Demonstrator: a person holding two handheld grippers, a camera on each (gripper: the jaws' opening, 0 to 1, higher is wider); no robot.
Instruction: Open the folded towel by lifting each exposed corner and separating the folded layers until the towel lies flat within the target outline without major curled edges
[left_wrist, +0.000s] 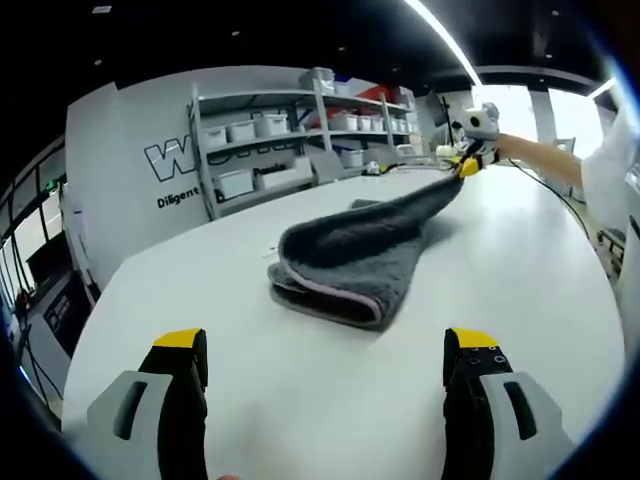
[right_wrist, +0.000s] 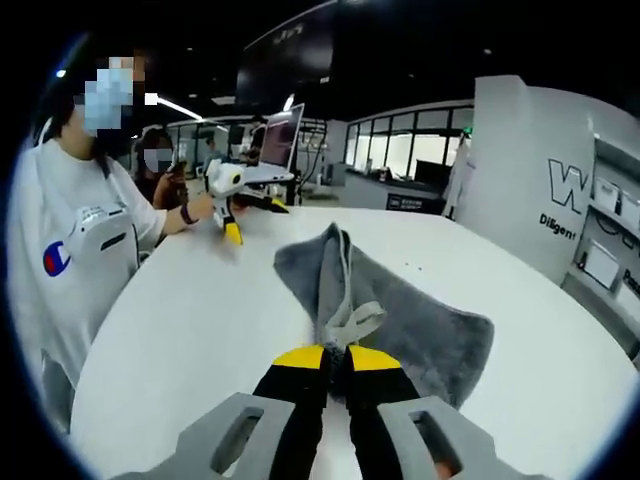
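A grey towel (left_wrist: 345, 260) lies partly folded on the white table (left_wrist: 300, 400), its layers stacked at the near end. In the left gripper view my left gripper (left_wrist: 327, 350) stands open, short of the towel, with nothing between its yellow-tipped fingers. My right gripper (left_wrist: 468, 165) is at the far side, shut on a towel corner and holding it stretched above the table. In the right gripper view my right gripper (right_wrist: 335, 352) pinches the pale-edged corner of the towel (right_wrist: 420, 320). Beyond the towel, a hand holds my left gripper (right_wrist: 240, 215).
Shelves with white bins (left_wrist: 270, 130) stand past the table's far edge, against a grey wall. A person in a white shirt (right_wrist: 70, 250) stands at the table's left side, with another person behind. A monitor (right_wrist: 280, 135) sits at the far end.
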